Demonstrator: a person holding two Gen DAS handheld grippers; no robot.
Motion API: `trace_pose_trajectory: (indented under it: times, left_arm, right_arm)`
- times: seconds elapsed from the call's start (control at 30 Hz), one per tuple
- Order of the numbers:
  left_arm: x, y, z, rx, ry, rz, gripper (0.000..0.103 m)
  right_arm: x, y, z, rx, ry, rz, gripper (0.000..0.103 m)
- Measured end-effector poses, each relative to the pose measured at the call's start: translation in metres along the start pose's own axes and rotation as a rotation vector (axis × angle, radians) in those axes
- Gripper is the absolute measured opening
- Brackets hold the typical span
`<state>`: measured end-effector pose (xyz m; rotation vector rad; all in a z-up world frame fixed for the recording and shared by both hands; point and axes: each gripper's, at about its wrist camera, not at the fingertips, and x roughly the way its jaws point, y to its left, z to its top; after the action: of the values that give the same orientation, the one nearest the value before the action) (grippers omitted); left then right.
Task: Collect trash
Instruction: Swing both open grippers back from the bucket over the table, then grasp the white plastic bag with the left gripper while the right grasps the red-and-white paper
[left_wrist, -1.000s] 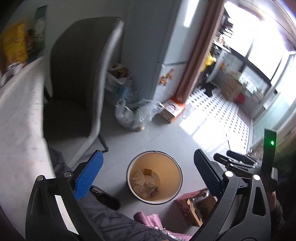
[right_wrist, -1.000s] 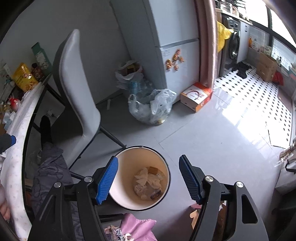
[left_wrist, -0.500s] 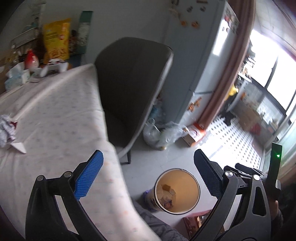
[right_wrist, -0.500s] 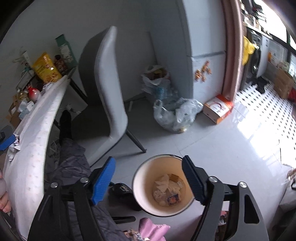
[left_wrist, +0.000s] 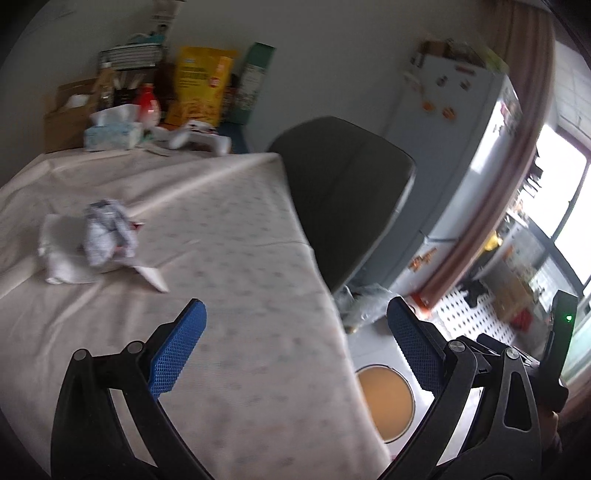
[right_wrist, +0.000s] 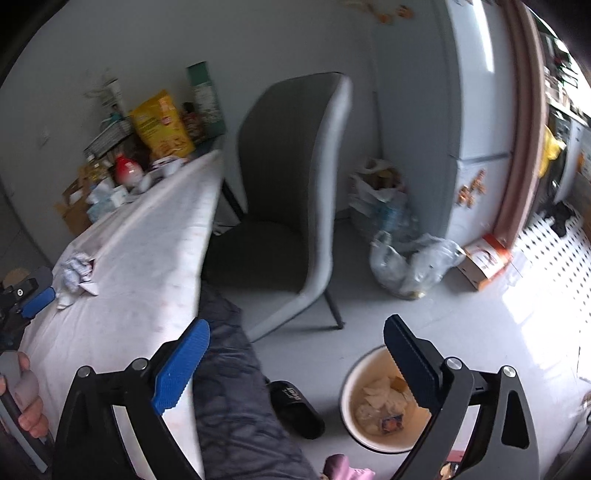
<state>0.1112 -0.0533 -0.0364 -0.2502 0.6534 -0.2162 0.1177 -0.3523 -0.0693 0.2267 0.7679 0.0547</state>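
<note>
Lying crumpled on table (left_wrist: 221, 258), wrapper (left_wrist: 107, 232), orientation unclear

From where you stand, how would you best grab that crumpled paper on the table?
Probably pinch the crumpled paper across its raised, bunched middle, coming from above with the open left gripper. It sits atop a flat tissue, so a low side approach might snag that.

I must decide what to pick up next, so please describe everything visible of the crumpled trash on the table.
The crumpled trash is a wad of whitish paper with grey-blue print and a small red spot. It lies on a flattened white tissue on the tablecloth, beside a pointed white scrap. Nothing grips it.
</note>
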Motion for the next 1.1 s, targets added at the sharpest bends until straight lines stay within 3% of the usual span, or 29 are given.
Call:
trace_pose_trajectory:
  times: [0.4,0.73,1.1]
  left_arm:
    - [-0.039,0.084,-0.004,-0.144,-0.073,0.064,0.097]
    - [-0.068,0.152,-0.008,-0.271,-0.130,0.124,0.096]
    - [-0.069,0.188,-0.008,-0.321,-0.114,0.162,0.076]
  right_arm:
    - [0.012,0.108,0.008,-0.140,0.019,0.112,0.089]
    - [0.034,0.184,0.008,-0.262,0.070,0.206,0.071]
    - [0.061,0.256,0.010,-0.364,0.125,0.312,0.054]
